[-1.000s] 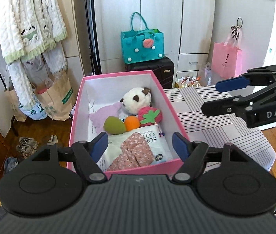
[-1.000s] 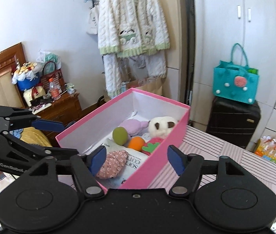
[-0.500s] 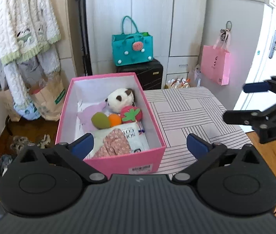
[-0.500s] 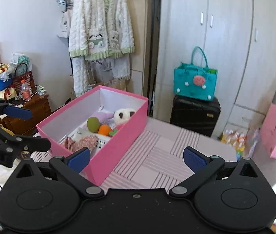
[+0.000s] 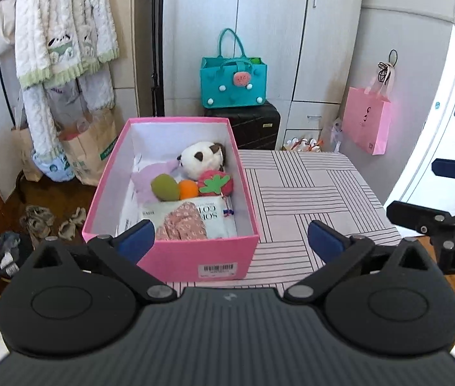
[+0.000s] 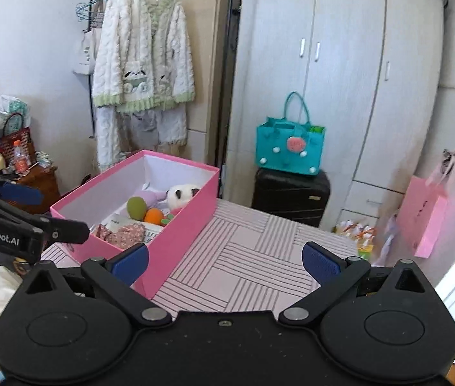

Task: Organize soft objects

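My left tongs and right tongs both gape wide, empty. The pink box sits on the striped counter, holding a panda plush, strawberry, orange ball, and what looks like floral cloth.

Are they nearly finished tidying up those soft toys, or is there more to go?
It looks close to finished. The panda plush, strawberry, orange ball and floral cloth lie inside the pink box. Left gripper and right gripper are open and empty. The striped tabletop shows nothing left.
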The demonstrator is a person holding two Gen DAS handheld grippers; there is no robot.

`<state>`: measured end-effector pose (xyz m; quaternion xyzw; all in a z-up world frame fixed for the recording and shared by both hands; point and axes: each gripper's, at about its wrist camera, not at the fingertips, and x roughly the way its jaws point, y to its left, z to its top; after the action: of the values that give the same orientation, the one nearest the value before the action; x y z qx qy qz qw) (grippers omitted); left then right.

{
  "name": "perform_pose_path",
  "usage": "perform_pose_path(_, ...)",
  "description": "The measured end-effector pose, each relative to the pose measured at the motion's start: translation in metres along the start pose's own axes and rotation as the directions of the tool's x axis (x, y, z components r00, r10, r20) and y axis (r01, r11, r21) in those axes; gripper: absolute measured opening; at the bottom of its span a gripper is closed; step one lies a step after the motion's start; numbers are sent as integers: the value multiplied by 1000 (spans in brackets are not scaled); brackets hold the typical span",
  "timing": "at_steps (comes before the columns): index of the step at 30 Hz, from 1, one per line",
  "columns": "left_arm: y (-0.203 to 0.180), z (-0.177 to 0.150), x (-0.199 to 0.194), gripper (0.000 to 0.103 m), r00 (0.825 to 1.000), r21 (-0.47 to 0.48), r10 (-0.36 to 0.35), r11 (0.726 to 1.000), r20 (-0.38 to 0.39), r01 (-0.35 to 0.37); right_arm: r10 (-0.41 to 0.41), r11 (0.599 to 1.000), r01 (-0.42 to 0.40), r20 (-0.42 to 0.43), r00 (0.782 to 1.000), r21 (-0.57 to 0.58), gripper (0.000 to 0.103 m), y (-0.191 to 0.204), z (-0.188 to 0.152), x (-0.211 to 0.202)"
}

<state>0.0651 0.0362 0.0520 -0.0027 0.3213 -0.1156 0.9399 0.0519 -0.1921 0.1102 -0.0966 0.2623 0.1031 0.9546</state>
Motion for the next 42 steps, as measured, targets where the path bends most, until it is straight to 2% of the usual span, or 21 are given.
perform_pose_path(3,-4,-5,0,103,1000,-9,4,1000,-3,-4,17,999,-16,-31,999,39,103,-4,0,0)
perform_pose_path(9,-10,-16,3,103,1000,-15,-12,1000,-16,11,-10,995,18,-73,997,99,103,-5,-16,5)
perform_pose_path(13,-10,-20,6,103,1000,-16,15,1000,-19,-15,-18,989,33,-101,995,147,103,-9,-26,7)
perform_pose_path(17,-11,-22,11,103,999,-16,40,999,-6,-40,-40,988,57,-116,992,145,103,-8,-31,6)
perform_pose_path(26,-16,-23,19,103,999,-9,46,999,-29,-46,-77,980,97,-119,990,172,103,-16,-32,4)
perform_pose_path(32,-15,-24,20,103,996,-38,84,996,-19,-85,-97,977,118,-123,988,176,103,-18,-33,8)
perform_pose_path(42,-17,-25,19,103,995,17,101,995,6,-101,-125,977,140,-97,987,160,103,-13,-40,6)
